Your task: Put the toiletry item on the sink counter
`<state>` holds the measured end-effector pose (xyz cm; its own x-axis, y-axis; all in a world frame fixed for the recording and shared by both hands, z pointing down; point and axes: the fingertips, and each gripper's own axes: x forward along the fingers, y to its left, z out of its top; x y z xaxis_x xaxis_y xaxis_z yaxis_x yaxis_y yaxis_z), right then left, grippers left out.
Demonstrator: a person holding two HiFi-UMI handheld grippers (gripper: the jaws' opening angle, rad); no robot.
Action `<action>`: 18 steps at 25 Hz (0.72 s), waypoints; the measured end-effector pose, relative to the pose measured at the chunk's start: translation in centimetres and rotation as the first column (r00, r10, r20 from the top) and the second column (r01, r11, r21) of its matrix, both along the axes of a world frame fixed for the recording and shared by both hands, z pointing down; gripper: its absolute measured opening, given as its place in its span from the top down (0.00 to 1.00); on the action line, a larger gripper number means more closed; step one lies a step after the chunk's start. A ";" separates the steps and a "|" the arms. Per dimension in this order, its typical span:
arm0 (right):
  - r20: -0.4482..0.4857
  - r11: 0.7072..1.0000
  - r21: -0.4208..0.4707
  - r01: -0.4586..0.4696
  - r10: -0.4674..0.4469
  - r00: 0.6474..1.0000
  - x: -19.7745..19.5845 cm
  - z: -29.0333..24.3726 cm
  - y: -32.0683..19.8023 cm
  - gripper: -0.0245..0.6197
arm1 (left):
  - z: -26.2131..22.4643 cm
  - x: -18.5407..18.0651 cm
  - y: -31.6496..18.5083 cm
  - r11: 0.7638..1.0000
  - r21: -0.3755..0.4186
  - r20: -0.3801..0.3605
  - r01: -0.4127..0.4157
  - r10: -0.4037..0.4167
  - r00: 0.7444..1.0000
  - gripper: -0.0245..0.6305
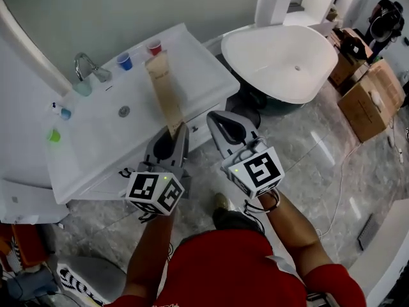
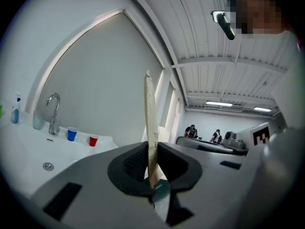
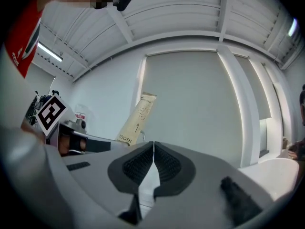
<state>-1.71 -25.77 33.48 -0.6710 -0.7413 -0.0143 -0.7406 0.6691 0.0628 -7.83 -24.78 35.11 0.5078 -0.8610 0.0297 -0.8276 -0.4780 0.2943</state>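
Grippers, two: my left gripper (image 2: 151, 151) clamps one flat tan toothpaste tube (image 1: 166, 91) above the white sink counter (image 1: 199, 69), its base hidden; my right gripper (image 3: 153, 144) closed, empty. Two plastic cups: blue cup (image 1: 124, 61), red cup (image 1: 154, 46)

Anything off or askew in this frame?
Nothing spilled or damaged. Only oddity: the left gripper pinches the long tan pack by one end, so it cantilevers over the sink counter, not yet down. The red cup and blue cup stand upright. The right gripper is shut, empty.

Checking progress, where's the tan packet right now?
Head view, left of centre: the tan packet is clamped in the left gripper, reaching over the sink counter toward the red cup.
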 end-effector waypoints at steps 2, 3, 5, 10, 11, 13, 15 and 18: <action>-0.011 1.000 -0.004 0.015 -0.015 1.000 0.6 0.3 -2.4 0.92 | 0.3 0.5 -2.5 1.000 -0.012 -0.007 0.018 -0.018 1.000 0.87; -0.016 1.000 -0.006 0.022 -0.022 1.000 0.9 0.4 -3.6 0.92 | 0.4 0.7 -3.6 0.999 -0.019 -0.010 0.026 -0.026 1.000 0.87; -0.024 0.999 -0.009 0.038 -0.038 0.999 1.5 0.7 -5.6 0.92 | 0.8 1.3 -5.7 0.998 -0.038 -0.021 0.044 -0.045 0.999 0.87; -0.036 0.997 -0.018 0.071 -0.071 0.997 2.6 1.4 -9.5 0.92 | 2.2 2.2 -9.8 0.990 -0.094 -0.037 0.101 -0.105 0.994 0.87; -0.038 0.997 -0.023 0.075 -0.076 0.996 2.6 1.6 -10.1 0.92 | 2.5 2.3 -10.4 0.989 -0.105 -0.035 0.108 -0.112 0.993 0.87; -0.043 0.996 -0.037 0.083 -0.084 0.996 2.4 2.0 -11.1 0.92 | 3.2 2.3 -11.6 0.985 -0.126 -0.033 0.118 -0.123 0.992 0.87; -0.048 0.995 -0.045 0.090 -0.092 0.995 2.0 2.2 -12.2 0.92 | 3.4 2.0 -12.9 0.982 -0.139 -0.039 0.128 -0.135 0.990 0.87; -0.061 0.995 -0.044 0.091 -0.093 0.994 1.4 2.7 -14.0 0.92 | 3.8 1.7 -14.8 0.980 -0.146 -0.034 0.134 -0.140 0.989 0.87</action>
<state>-0.27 -39.76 36.20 -0.7350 -0.6755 0.0597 -0.6711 0.7372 0.0785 -6.13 -39.58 38.95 0.3886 -0.9111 0.1376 -0.8671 -0.3110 0.3891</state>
